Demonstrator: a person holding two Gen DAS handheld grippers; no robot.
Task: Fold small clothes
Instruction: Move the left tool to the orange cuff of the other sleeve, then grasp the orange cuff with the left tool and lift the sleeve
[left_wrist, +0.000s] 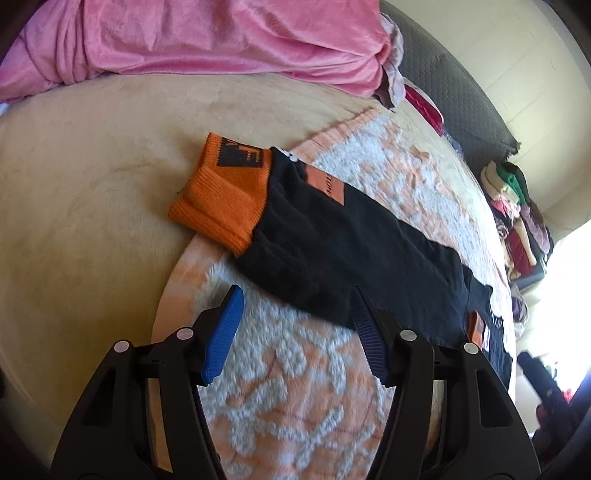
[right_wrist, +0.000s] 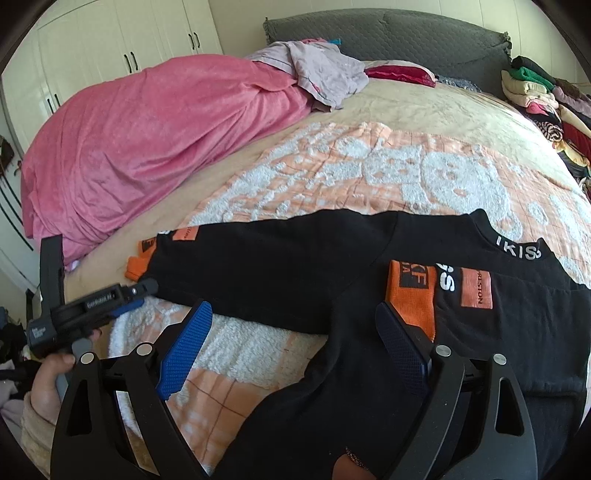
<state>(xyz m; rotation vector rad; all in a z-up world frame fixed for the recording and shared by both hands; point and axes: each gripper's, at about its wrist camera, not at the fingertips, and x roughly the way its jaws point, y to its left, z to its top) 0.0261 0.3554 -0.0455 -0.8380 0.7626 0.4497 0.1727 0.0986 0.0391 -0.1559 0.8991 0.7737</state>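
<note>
1. A black sweatshirt with orange cuffs lies flat on an orange-and-white blanket spread over a beige bed.
2. One sleeve stretches out to the left, its orange cuff resting partly on the blanket edge and partly on the bare bed. The other sleeve is folded across the chest, its cuff lying just below the lettered collar.
3. The left gripper stands released, with its jaws apart at the near edge of the outstretched sleeve; the right fingertip touches the black cloth, while the left one is over the blanket.
4. The right gripper is likewise released, its jaws apart above the garment's body, with nothing pinched.
5. A pink quilt is heaped at the far left; stacked clothes sit at the far right.
</note>
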